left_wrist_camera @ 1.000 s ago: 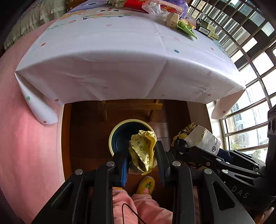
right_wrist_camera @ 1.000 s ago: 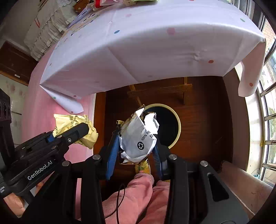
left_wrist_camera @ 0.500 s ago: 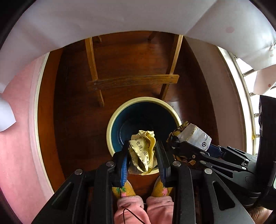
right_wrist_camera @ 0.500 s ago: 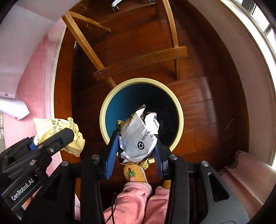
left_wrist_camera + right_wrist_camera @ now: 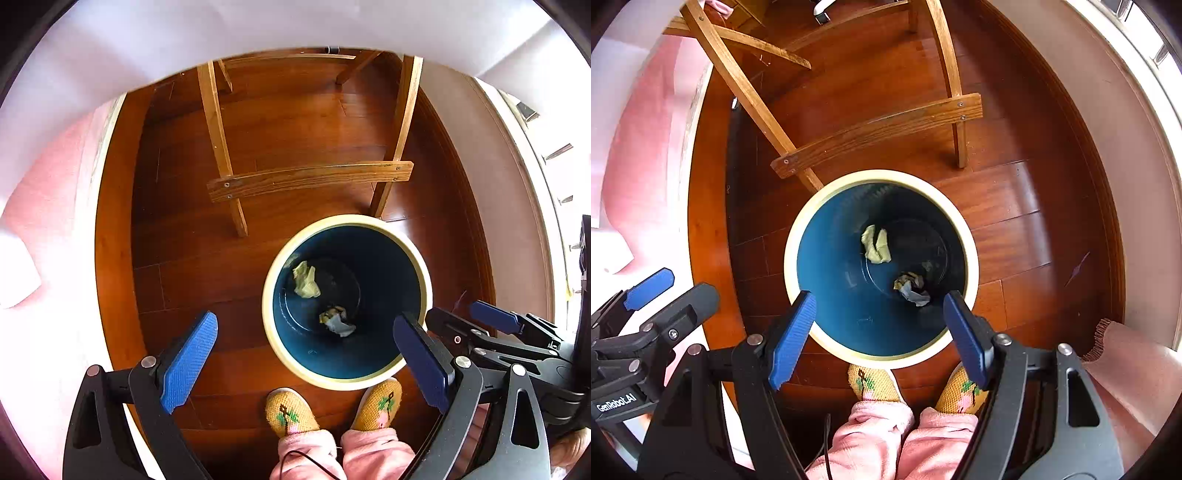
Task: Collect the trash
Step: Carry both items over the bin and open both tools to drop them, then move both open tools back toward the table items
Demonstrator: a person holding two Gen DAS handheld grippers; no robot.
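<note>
Both wrist cameras look straight down, sharing the nearby bin (image 5: 346, 380) (image 5: 881, 360) and floor.

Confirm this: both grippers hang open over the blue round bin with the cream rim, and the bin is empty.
Not empty. Both wrist views show a crumpled yellow wrapper and a crumpled white wrapper at the bottom of the blue round bin. The left gripper and right gripper are indeed open.

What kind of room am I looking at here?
Probably a room in someone's home. A wooden floor, the wooden legs of a table under a white cloth, and a person's knitted slippers beside a blue wastebasket all suggest that.
</note>
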